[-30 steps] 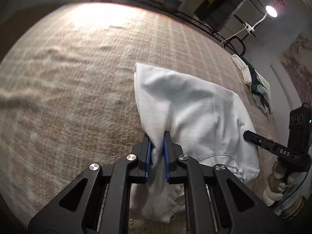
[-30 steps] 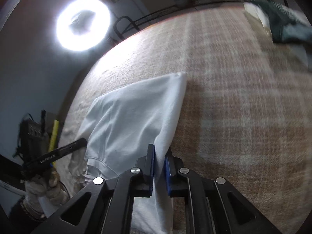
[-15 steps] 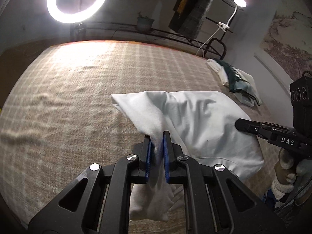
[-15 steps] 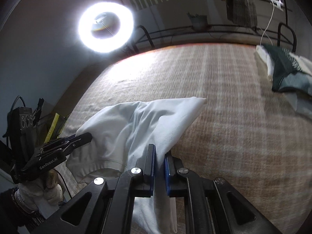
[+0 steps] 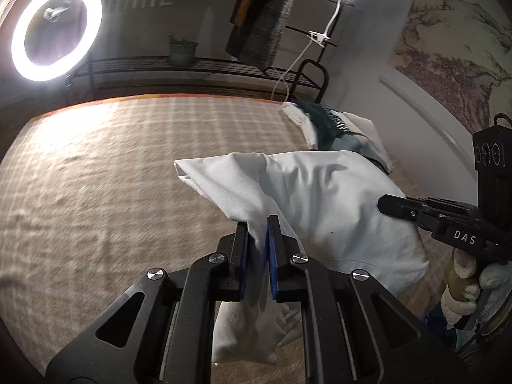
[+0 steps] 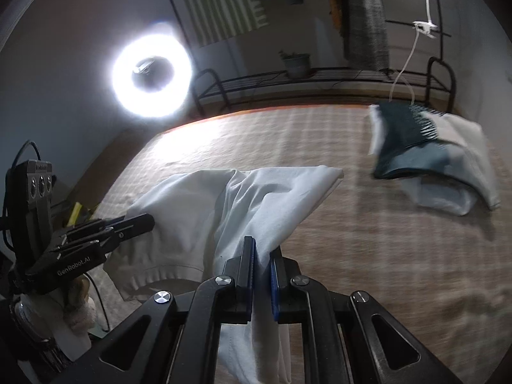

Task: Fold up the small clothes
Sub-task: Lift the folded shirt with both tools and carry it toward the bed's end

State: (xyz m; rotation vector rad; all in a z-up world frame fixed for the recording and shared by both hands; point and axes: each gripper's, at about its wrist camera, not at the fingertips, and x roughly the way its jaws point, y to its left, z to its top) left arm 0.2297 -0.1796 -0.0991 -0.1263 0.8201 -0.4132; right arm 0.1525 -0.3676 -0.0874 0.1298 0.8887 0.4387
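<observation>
Now | left tool [image 5: 257, 224] "GenRobot.AI", right tool [image 6: 262, 246] "DAS" | both clamp white garment [image 5: 320, 198]

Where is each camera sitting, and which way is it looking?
Left wrist: sits on the left gripper, facing across the plaid bed cover to a ring light; shows the right gripper and gloved hand.
Right wrist: sits on the right gripper, facing the same way; shows the left gripper.
Both share: white garment, clothes pile.
</observation>
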